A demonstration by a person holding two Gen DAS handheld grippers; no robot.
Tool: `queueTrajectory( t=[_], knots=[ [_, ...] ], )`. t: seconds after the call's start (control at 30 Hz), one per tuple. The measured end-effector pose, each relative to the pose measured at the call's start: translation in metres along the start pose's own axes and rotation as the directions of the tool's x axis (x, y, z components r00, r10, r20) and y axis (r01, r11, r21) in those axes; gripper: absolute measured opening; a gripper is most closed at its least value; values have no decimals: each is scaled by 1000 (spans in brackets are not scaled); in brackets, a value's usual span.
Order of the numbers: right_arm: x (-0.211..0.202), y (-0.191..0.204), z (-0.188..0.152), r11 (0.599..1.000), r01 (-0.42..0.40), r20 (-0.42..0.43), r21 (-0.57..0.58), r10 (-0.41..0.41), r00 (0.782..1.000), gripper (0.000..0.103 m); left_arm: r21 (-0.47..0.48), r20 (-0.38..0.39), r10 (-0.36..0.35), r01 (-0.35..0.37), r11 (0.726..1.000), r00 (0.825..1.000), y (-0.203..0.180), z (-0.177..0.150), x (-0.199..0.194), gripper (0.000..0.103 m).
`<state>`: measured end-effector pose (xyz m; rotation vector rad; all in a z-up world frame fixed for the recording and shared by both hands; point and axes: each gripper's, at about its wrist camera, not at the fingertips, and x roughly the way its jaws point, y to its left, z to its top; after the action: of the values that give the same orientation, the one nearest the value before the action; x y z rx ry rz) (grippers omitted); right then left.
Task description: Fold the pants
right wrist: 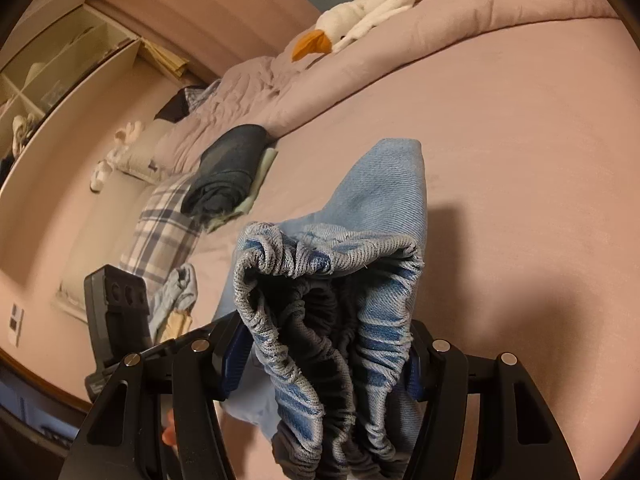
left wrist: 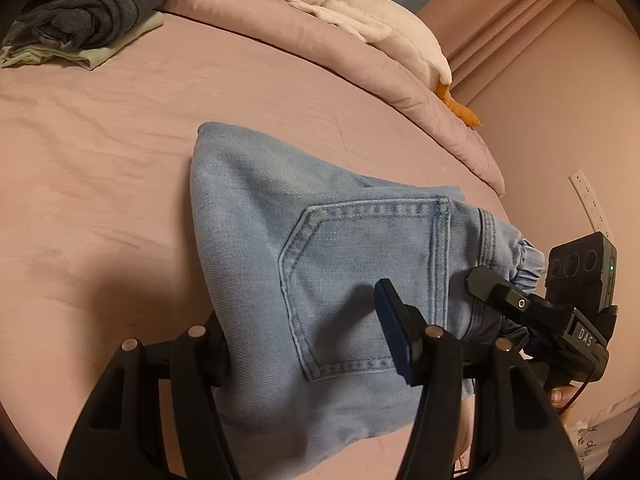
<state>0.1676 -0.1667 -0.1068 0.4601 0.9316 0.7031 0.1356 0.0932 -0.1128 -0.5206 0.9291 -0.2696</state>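
Light blue denim pants (left wrist: pixel 304 248) lie folded on the pink bed sheet (left wrist: pixel 100 152), back pocket up. My left gripper (left wrist: pixel 308 344) has its jaws apart around the near edge of the pants: the left finger is under the fabric, the right finger (left wrist: pixel 394 328) rests on top. My right gripper (right wrist: pixel 324 356) is shut on the bunched elastic waistband (right wrist: pixel 320 312) and holds it up. The right gripper also shows in the left wrist view (left wrist: pixel 492 284) at the waistband end.
A folded pile of dark and pale green clothes (left wrist: pixel 80 12) sits at the far left of the bed. A white plush goose (left wrist: pixel 360 12) lies on the rolled pink duvet (left wrist: pixel 400 92). A plaid pillow (right wrist: pixel 168 232) and shelves (right wrist: pixel 52 76) are beyond.
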Motion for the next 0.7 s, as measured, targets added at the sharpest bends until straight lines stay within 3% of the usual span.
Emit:
queueTrajectory(
  t=[0.7],
  knots=[
    [18,17,8,999,20,-6,-44,-20,1000,64,-30,36,4,-3,1000,999,20,12,-6,59]
  ],
)
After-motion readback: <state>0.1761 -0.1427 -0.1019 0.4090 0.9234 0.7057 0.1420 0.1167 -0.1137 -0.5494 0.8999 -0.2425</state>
